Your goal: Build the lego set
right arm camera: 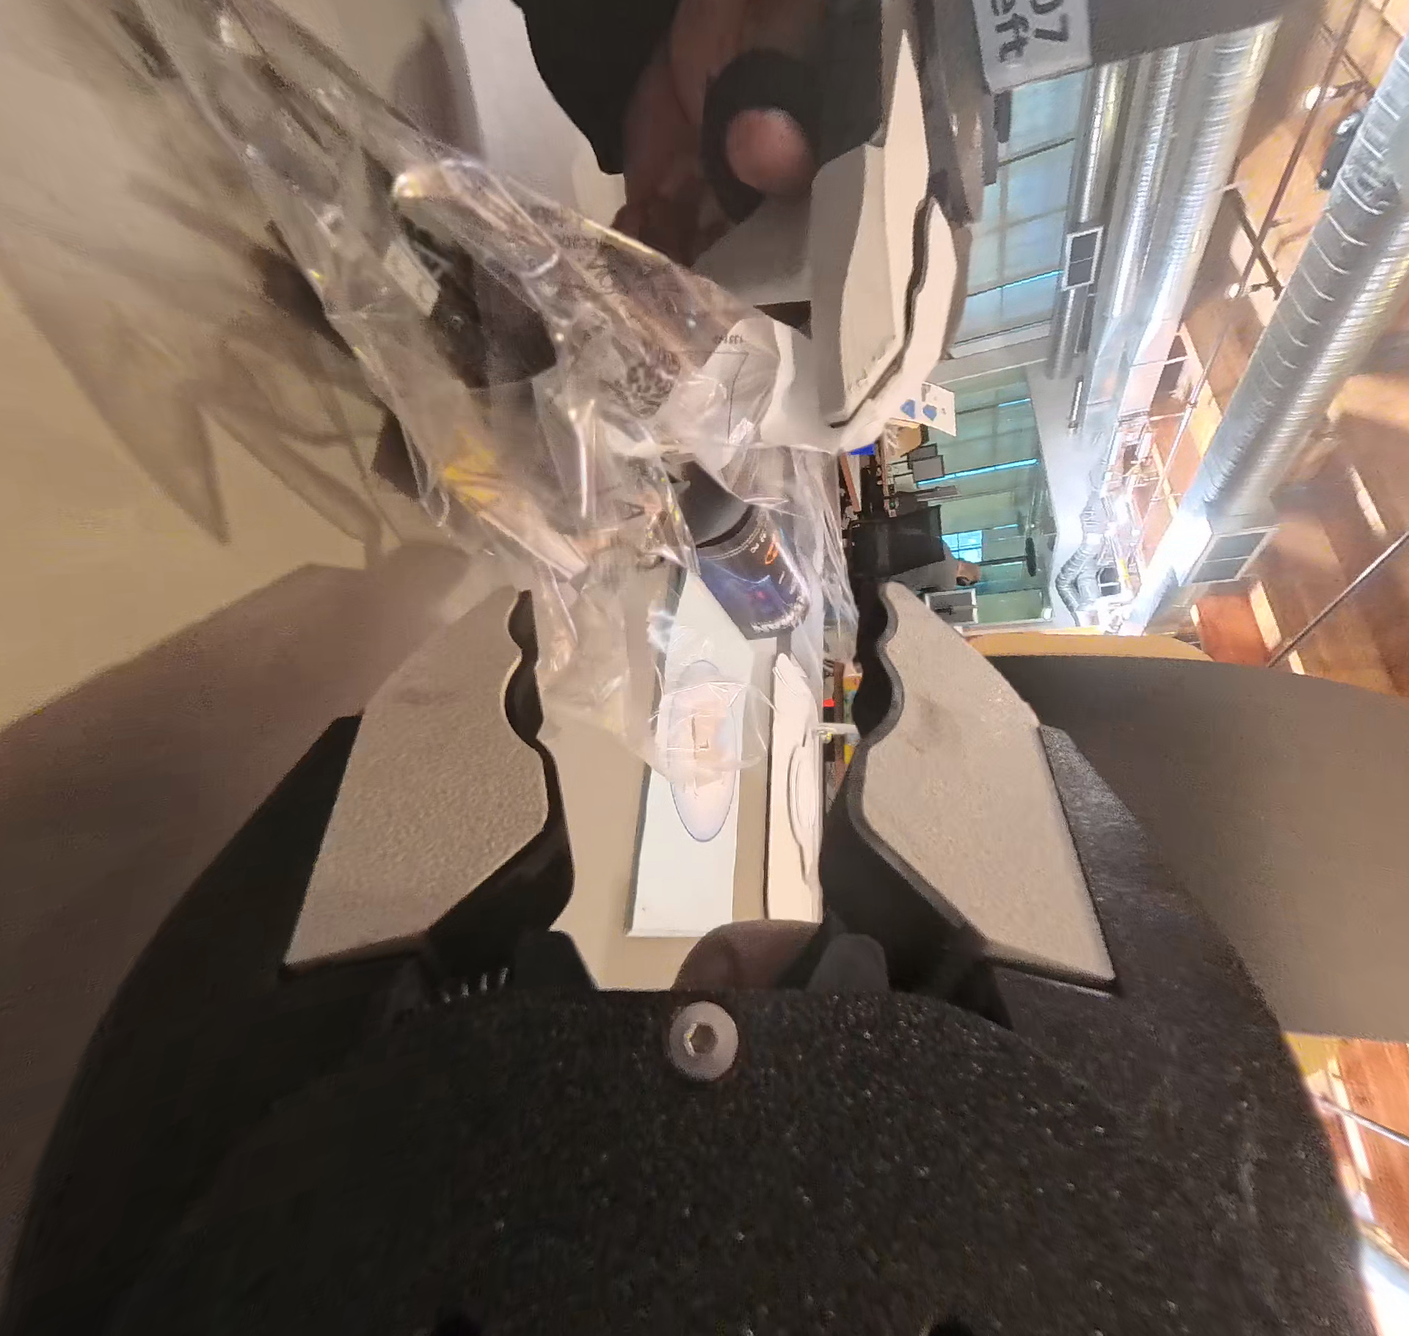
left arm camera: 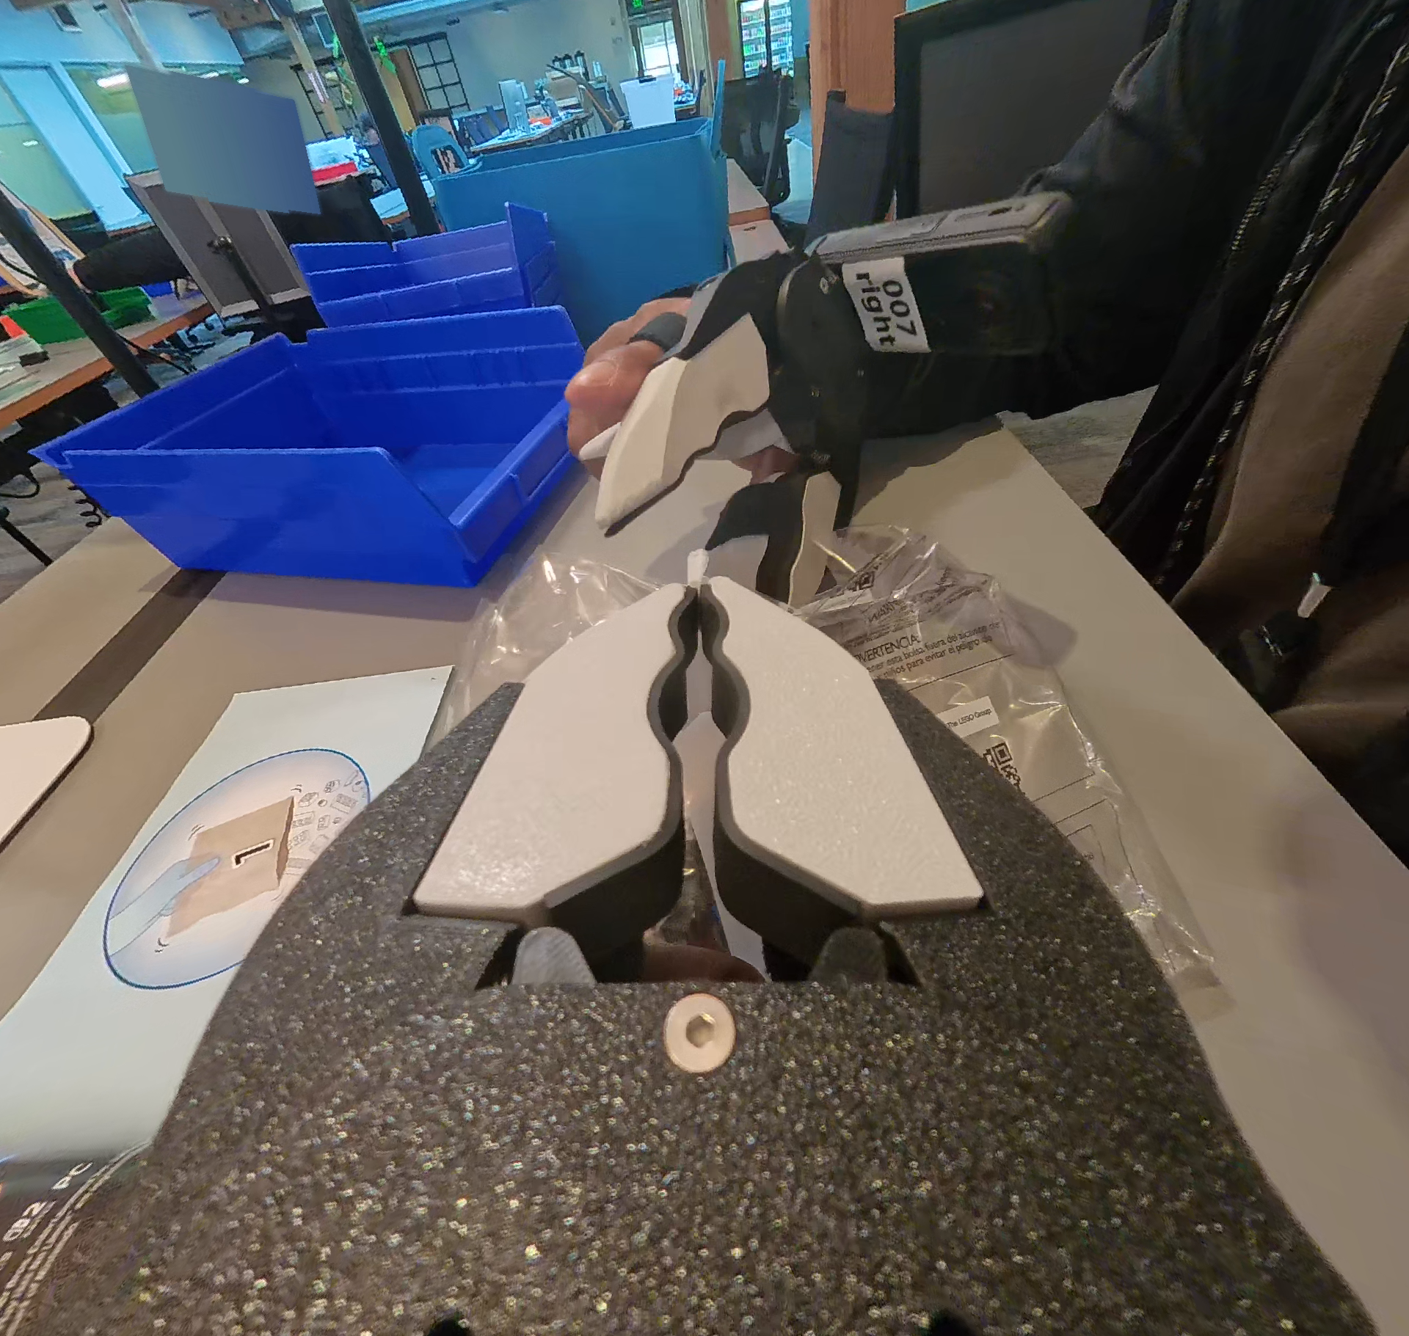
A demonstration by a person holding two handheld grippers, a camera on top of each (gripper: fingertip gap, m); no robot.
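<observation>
Your left gripper [left arm camera: 698, 598]: fingers pressed together, pinching edge of clear plastic bag [left arm camera: 991, 697]; thin white sliver of it pokes out past tips. Bag sags onto grey table [left arm camera: 1105, 537], right of blue bin [left arm camera: 305, 453]. Your right gripper [right arm camera: 698, 613]: spread wide, turned sideways above bag, film loose between fingers, not clamped. Printed sheet [left arm camera: 229, 804] on table, left of bag.

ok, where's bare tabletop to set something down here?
Free: the strip between the blue bin and the printed sheet, and the table's far end beyond the clear plastic bag. Crowded: the middle, where both hand-held grippers meet over the bag.
</observation>
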